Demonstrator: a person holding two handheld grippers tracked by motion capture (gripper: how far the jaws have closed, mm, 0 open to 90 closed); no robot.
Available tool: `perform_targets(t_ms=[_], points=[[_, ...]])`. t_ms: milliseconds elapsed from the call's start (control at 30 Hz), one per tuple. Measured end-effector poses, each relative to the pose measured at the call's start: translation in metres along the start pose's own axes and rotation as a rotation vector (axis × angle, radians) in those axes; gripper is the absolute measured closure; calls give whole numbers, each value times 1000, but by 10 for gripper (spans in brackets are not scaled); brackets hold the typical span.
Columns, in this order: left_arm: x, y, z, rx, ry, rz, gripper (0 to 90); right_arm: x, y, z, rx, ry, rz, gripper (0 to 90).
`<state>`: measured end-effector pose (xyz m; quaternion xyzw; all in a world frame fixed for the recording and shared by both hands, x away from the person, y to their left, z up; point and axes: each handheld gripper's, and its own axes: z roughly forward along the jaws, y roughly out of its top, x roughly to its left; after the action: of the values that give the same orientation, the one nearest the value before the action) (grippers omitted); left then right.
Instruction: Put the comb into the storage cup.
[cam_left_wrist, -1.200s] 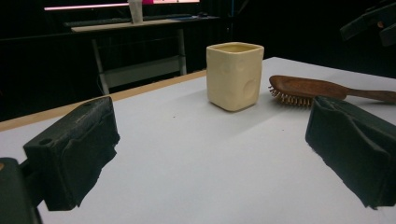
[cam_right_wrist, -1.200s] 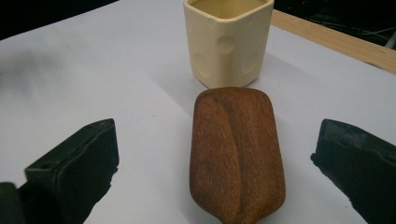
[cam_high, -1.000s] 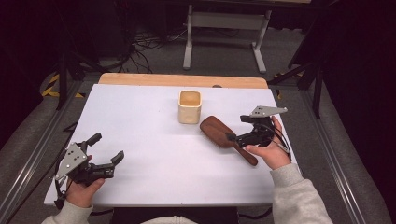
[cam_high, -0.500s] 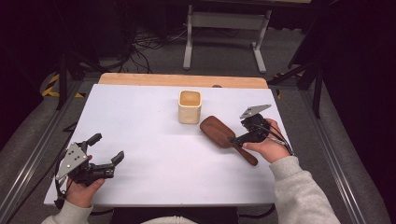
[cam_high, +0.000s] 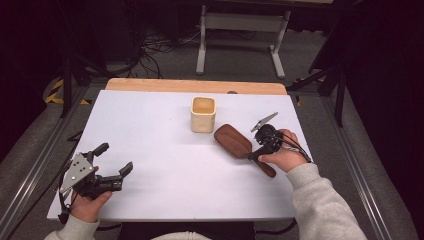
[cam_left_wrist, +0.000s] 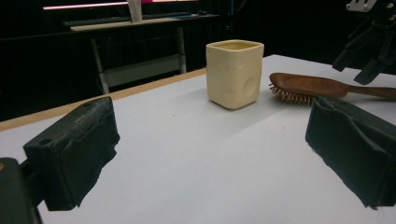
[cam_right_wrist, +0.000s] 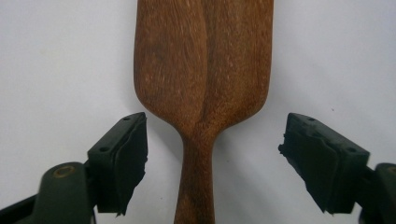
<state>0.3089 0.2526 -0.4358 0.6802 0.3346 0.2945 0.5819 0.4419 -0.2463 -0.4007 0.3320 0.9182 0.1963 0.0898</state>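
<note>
Brown wooden hairbrush (cam_high: 234, 141), bristles down

We find no readable text, label, brand, number or sign in any of these views.

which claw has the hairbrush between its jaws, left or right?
The right claw: its jaws straddle the wooden hairbrush at the handle's neck, closing but not yet touching. The left claw sits open, far off at the table's near-left corner.
</note>
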Motion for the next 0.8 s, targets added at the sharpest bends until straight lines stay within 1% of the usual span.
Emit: perform_targets(t_ms=[67, 100, 133, 200, 300, 400, 533, 600, 733, 767, 800], points=[[0, 0, 1, -3, 1, -2, 34, 0, 1, 2, 30, -7, -3, 243], [0, -1, 1, -4, 0, -2, 34, 0, 2, 3, 56, -3, -11, 243], [0, 0, 1, -1, 0, 2, 35, 0, 2, 3, 63, -5, -13, 244], [0, 0, 1, 0, 0, 3, 35, 1, 5, 5, 99, -4, -28, 264], [0, -1, 1, -1, 0, 2, 35, 2, 6, 6, 121, -1, -26, 284], [0, -1, 1, -2, 0, -1, 35, 3, 8, 8, 143, 1, -38, 300], [0, 0, 1, 7, -4, 4, 39, 4, 9, 13, 196, -6, -41, 343], [0, -1, 1, 7, -2, 3, 39, 3, 10, 14, 211, 5, -50, 370], [0, -1, 1, 7, -2, 4, 40, 4, 11, 17, 235, -4, -63, 410], [0, -1, 1, 7, -2, 3, 40, 5, 11, 18, 242, -4, -61, 408], [0, -1, 1, 7, -2, 2, 40, 5, 12, 19, 243, -5, -40, 403]])
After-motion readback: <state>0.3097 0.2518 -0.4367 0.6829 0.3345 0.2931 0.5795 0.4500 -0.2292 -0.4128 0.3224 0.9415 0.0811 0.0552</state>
